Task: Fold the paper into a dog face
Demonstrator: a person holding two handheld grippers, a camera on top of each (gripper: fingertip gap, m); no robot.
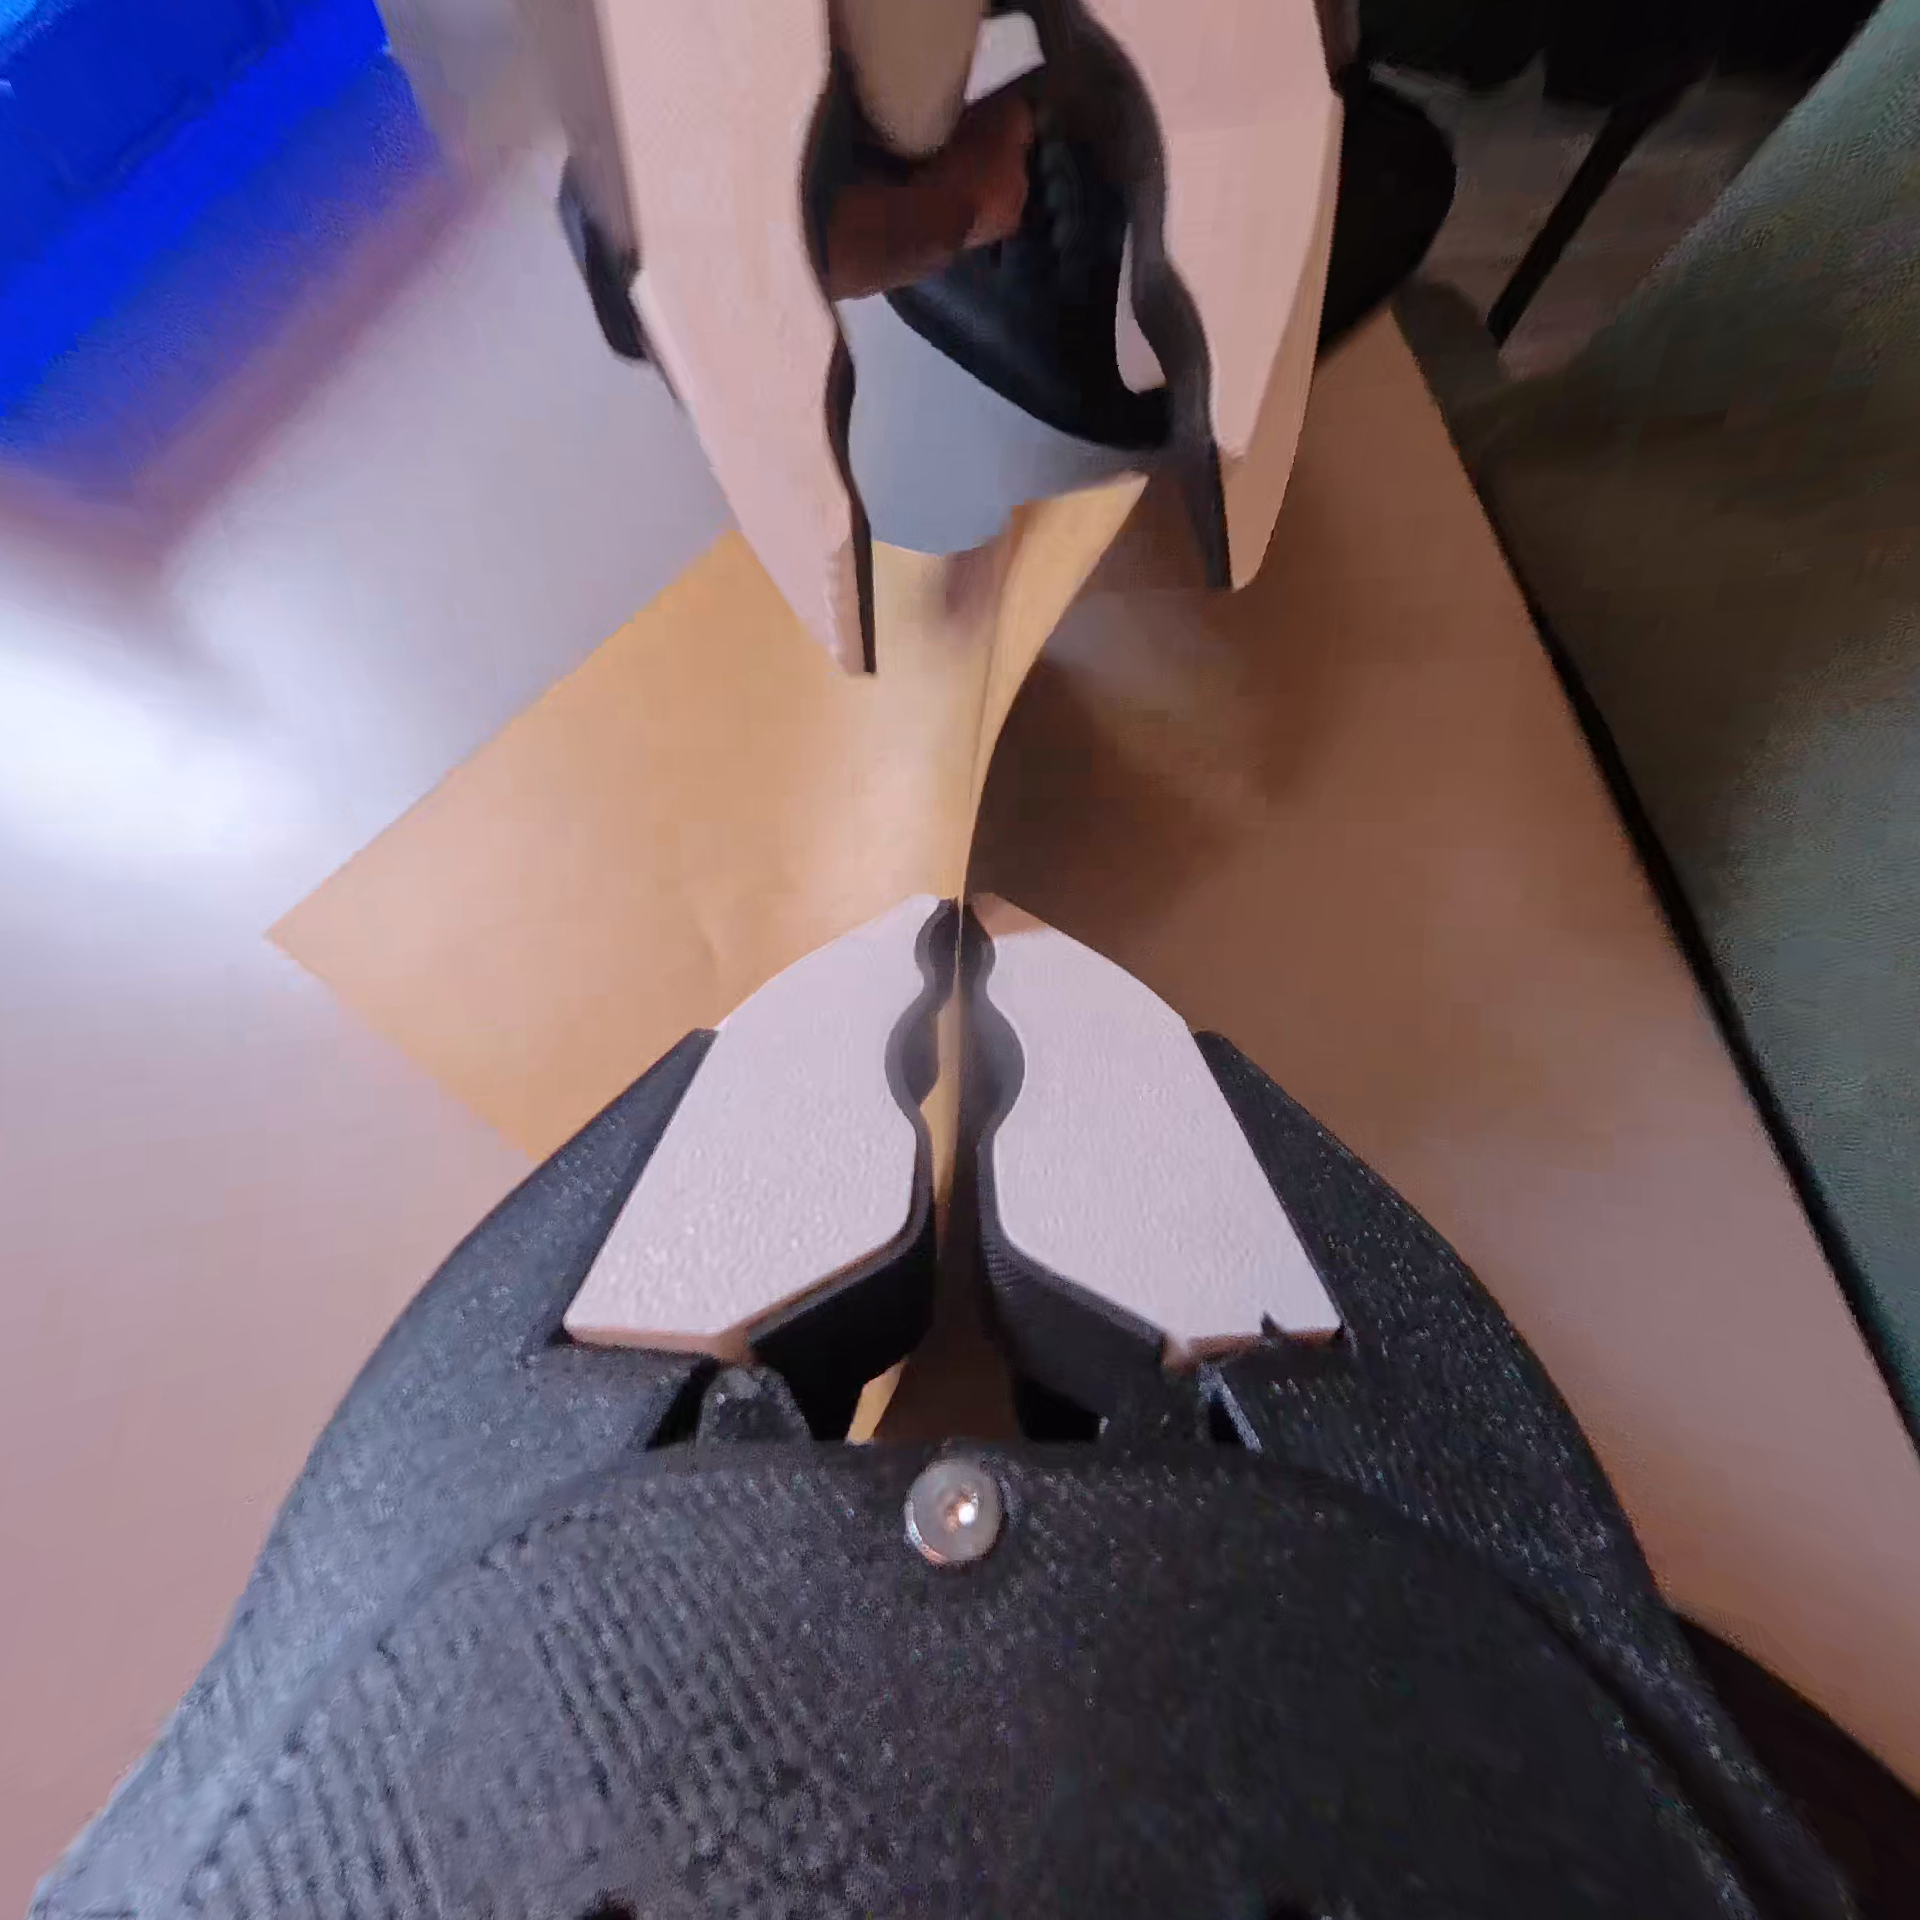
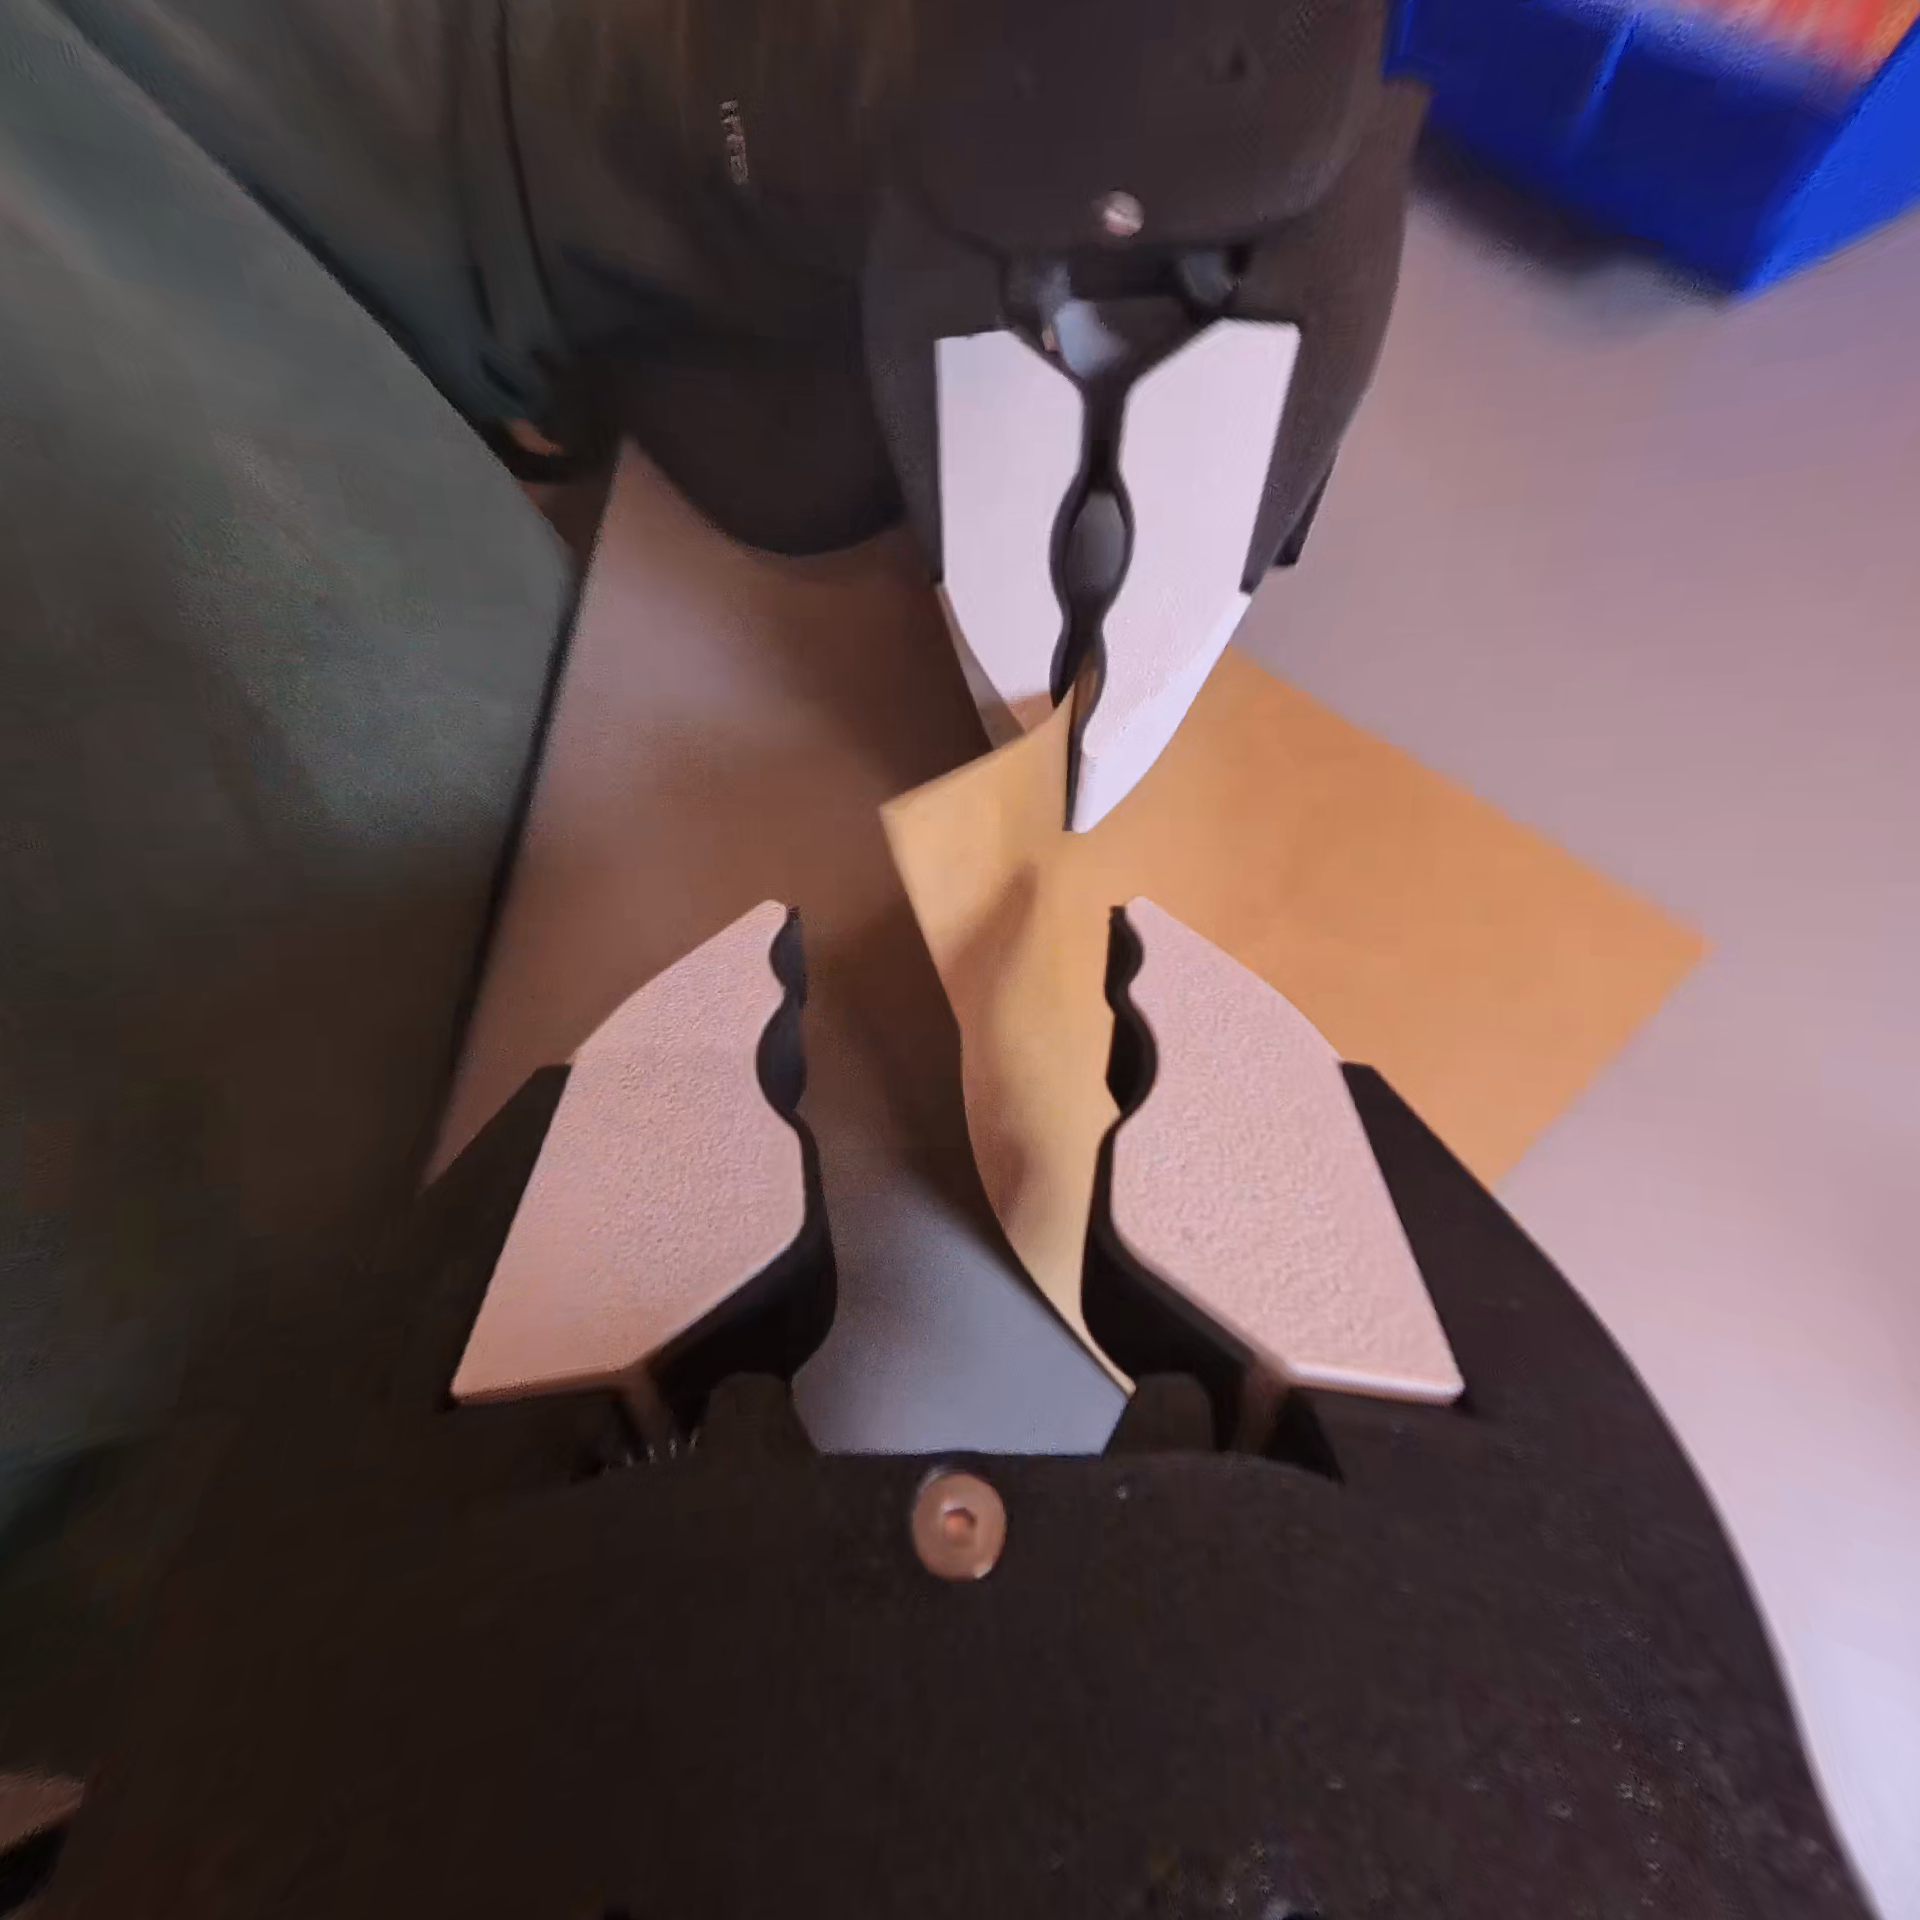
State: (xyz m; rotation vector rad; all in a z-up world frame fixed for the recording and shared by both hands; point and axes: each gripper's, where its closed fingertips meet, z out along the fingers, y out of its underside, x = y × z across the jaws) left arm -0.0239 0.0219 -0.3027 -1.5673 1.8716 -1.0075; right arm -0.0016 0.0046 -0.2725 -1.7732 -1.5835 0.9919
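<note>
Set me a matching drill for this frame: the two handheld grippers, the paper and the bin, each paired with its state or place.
Things:
1. left gripper
2. right gripper
3. tan square paper sheet
4. blue plastic bin

States:
A. far off on the pale table
B. jaws apart around a raised edge
C. one part lifted, the rest flat
D. jaws shut on a paper edge

Pairs: 1-D, 2-B, 3-C, 4-A

Both grippers [image 1: 954,925] [image 2: 954,920] have black textured bodies, pale wavy-edged jaws, and apparently one silver screw.

text: none legible | possible small pale marking on dark garment [image 2: 732,140] | too blurred to read
</note>
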